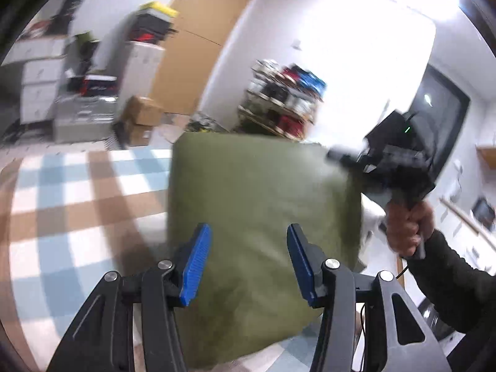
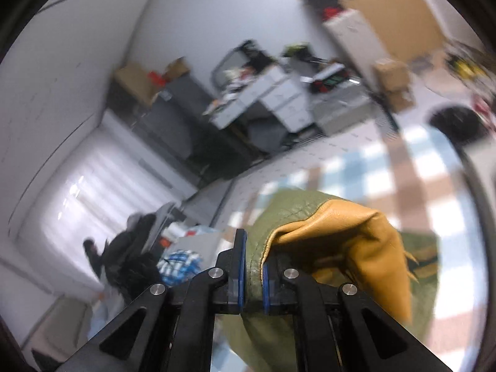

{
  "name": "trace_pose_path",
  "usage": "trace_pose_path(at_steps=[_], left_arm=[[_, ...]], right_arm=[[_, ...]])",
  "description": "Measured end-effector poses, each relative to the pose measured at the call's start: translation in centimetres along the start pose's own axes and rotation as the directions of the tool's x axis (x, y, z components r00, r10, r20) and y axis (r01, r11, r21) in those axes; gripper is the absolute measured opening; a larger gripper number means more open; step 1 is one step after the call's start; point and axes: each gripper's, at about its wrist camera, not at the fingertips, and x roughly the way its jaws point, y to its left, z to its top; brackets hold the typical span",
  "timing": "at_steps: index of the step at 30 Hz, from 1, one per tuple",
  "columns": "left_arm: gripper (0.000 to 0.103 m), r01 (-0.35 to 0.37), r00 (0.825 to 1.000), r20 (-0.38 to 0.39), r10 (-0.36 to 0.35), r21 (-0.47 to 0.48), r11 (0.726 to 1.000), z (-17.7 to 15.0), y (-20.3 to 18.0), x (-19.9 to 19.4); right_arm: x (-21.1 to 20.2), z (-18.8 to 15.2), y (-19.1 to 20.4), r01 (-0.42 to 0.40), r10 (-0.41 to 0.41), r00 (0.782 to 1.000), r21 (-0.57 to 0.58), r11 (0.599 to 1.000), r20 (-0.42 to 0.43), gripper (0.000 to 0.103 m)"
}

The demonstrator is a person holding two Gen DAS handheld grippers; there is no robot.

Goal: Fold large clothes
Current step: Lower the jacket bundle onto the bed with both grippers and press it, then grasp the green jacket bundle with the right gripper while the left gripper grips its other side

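An olive green garment (image 1: 260,217) with a tan leather-like lining (image 2: 356,235) hangs in the air above a checkered cloth (image 1: 71,192). My right gripper (image 2: 253,276) is shut on a bunched edge of the garment (image 2: 279,334) and holds it up; it also shows in the left wrist view (image 1: 393,164), at the garment's upper right corner. My left gripper (image 1: 249,263) is open, its blue pads (image 1: 197,263) standing apart in front of the garment's lower part, holding nothing.
The checkered cloth (image 2: 434,167) covers the surface below. Behind it are white drawer units (image 1: 40,83), cardboard boxes (image 1: 141,117), a cluttered shelf (image 1: 282,99), a wooden door (image 1: 198,40) and a dark screen (image 1: 440,114). Loose clothes (image 2: 176,263) lie at the left.
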Motion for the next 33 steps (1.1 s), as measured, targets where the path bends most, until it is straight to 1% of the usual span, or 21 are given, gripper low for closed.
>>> trace_pose_path(at_steps=[3, 6, 8, 9, 11, 14, 16, 17, 18, 19, 21, 23, 24, 26, 27, 28, 29, 30, 31, 32, 33], left_arm=[[0.045, 0.02, 0.996, -0.089, -0.014, 0.061, 0.998, 0.2, -1.4, 3.4], [0.045, 0.052, 0.98, -0.196, -0.032, 0.097, 0.994, -0.2, -2.2, 6.9], [0.045, 0.053, 0.962, -0.273, -0.019, 0.119, 0.992, -0.8, -2.8, 9.1], [0.045, 0.026, 0.956, -0.293, 0.02, 0.153, 0.988, -1.0, -3.4, 9.9], [0.045, -0.004, 0.953, -0.295, 0.064, 0.198, 0.98, -1.3, -4.1, 10.7], [0.045, -0.03, 0.935, -0.344, 0.085, 0.164, 0.986, -1.4, -3.9, 12.0], [0.044, -0.059, 0.927, -0.358, 0.108, 0.146, 0.987, -1.7, -4.1, 12.0], [0.044, -0.072, 0.924, -0.361, 0.129, 0.166, 0.983, -1.9, -4.1, 12.1], [0.045, -0.087, 0.922, -0.357, 0.152, 0.192, 0.978, -2.0, -4.2, 12.2], [0.045, -0.097, 0.921, -0.354, 0.163, 0.198, 0.975, -2.1, -4.3, 12.1], [0.045, -0.104, 0.922, -0.35, 0.165, 0.187, 0.977, -2.1, -4.4, 11.7], [0.045, -0.105, 0.923, -0.349, 0.163, 0.178, 0.978, -1.9, -4.3, 11.5], [0.045, -0.107, 0.924, -0.346, 0.163, 0.176, 0.979, -2.0, -4.4, 11.3], [0.045, -0.112, 0.923, -0.344, 0.17, 0.18, 0.977, -2.2, -4.5, 10.9], [0.045, -0.116, 0.923, -0.344, 0.172, 0.178, 0.977, -2.1, -4.6, 11.1], [0.045, -0.122, 0.922, -0.344, 0.178, 0.177, 0.977, -2.0, -4.6, 11.3], [0.045, -0.129, 0.921, -0.343, 0.186, 0.182, 0.975, -2.0, -4.8, 11.7], [0.045, -0.134, 0.92, -0.342, 0.191, 0.183, 0.974, -1.9, -4.8, 12.0], [0.045, -0.138, 0.92, -0.34, 0.194, 0.182, 0.974, -1.9, -4.8, 12.1], [0.045, -0.14, 0.922, -0.336, 0.191, 0.171, 0.975, -2.0, -4.7, 12.1], [0.045, -0.144, 0.923, -0.332, 0.191, 0.163, 0.976, -1.9, -4.5, 12.3]], right_arm=[[-0.1, -3.5, -5.4, 0.07, -0.07, 0.998, 0.075, 0.995, -0.001, 0.008], [0.8, -5.3, -9.8, 0.115, -0.118, 0.993, 0.131, 0.985, 0.013, 0.009], [1.1, -5.3, -11.6, 0.088, -0.093, 0.995, 0.149, 0.985, 0.022, 0.01], [1.2, -5.3, -12.2, 0.068, -0.073, 0.997, 0.156, 0.985, 0.028, 0.009], [1.7, -5.1, -12.4, 0.071, -0.075, 0.997, 0.138, 0.988, 0.025, 0.009], [1.8, -4.9, -12.2, 0.095, -0.096, 0.995, 0.096, 0.991, 0.009, 0.009], [1.8, -4.8, -11.1, 0.132, -0.131, 0.991, 0.067, 0.989, -0.015, 0.011], [1.7, -4.5, -10.1, 0.183, -0.182, 0.983, 0.029, 0.983, -0.027, 0.014], [1.5, -4.3, -8.8, 0.236, -0.236, 0.971, -0.019, 0.972, -0.027, 0.021], [1.1, -4.4, -7.8, 0.278, -0.28, 0.96, -0.068, 0.958, -0.024, 0.024], [0.2, -4.0, -4.6, 0.43, -0.431, 0.902, -0.181, 0.885, 0.034, 0.038], [-0.5, -3.7, -2.3, 0.52, -0.51, 0.853, -0.248, 0.817, 0.111, 0.038], [-0.6, -3.4, -0.6, 0.541, -0.524, 0.84, -0.289, 0.79, 0.142, 0.038], [0.3, -2.8, 1.5, 0.517, -0.509, 0.851, -0.367, 0.773, 0.128, 0.038], [1.3, -2.4, 2.3, 0.515, -0.521, 0.847, -0.405, 0.755, 0.105, 0.038], [2.7, -2.1, 2.6, 0.525, -0.556, 0.829, -0.439, 0.729, 0.068, 0.036], [4.4, -1.7, 2.3, 0.534, -0.598, 0.801, -0.47, 0.702, 0.017, 0.034], [6.8, -1.3, 1.3, 0.558, -0.663, 0.747, -0.497, 0.665, -0.048, 0.03], [8.3, -1.2, 0.1, 0.573, -0.703, 0.704, -0.506, 0.645, -0.098, 0.028], [10.1, -1.3, -1.7, 0.568, -0.728, 0.662, -0.515, 0.642, -0.178, 0.027], [11.1, -1.5, -3.1, 0.555, -0.726, 0.653, -0.516, 0.653, -0.216, 0.026]])
